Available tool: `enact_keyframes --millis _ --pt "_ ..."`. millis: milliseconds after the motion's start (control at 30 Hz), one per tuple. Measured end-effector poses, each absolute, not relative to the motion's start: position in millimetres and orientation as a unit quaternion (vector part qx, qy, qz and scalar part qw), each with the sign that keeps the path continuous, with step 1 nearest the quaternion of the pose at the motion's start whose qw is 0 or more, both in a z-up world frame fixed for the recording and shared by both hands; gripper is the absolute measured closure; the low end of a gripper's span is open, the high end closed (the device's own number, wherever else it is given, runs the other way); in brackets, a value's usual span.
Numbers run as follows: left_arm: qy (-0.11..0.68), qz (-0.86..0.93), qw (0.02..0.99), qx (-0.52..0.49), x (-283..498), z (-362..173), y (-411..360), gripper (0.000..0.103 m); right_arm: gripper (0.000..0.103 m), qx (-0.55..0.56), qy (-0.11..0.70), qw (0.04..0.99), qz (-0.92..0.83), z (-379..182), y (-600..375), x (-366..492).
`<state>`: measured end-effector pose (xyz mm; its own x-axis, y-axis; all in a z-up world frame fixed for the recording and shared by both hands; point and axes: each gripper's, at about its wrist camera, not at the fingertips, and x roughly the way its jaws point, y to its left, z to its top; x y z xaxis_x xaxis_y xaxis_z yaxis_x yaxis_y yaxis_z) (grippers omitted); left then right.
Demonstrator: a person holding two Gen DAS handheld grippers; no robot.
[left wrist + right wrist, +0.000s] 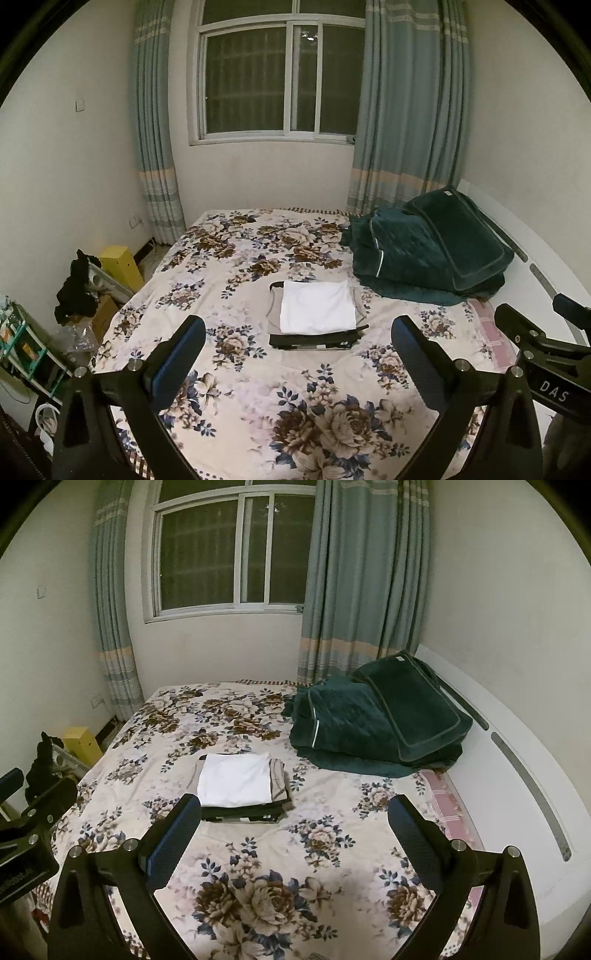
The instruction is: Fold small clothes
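Both claws, left claw (297,363) and right claw (293,840), hang spread and empty above the bed (258,406); a folded white garment (317,305) tops the small stack (314,338) mid-bed.

A small stack of folded clothes (316,321) is lying flat mid-bed (240,369): a white piece (317,306) is sitting on top, a grey one (275,317) beneath it, and dark ones (314,340) are showing at the near edge.

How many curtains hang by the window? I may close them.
2: one curtain left of the window, another curtain right of it, reaching behind the green bedding.
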<state>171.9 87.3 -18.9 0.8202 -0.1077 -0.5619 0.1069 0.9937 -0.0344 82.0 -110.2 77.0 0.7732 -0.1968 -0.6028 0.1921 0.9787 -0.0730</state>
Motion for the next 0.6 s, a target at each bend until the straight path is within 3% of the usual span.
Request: enact_keyframes --millis 600 --pt "0.295 -0.043 0.954 0.001 163.3 -15.6 84.2 0.0 0.0 -0.003 0.318 0.944 -0.091 76.2 -114.3 84.7"
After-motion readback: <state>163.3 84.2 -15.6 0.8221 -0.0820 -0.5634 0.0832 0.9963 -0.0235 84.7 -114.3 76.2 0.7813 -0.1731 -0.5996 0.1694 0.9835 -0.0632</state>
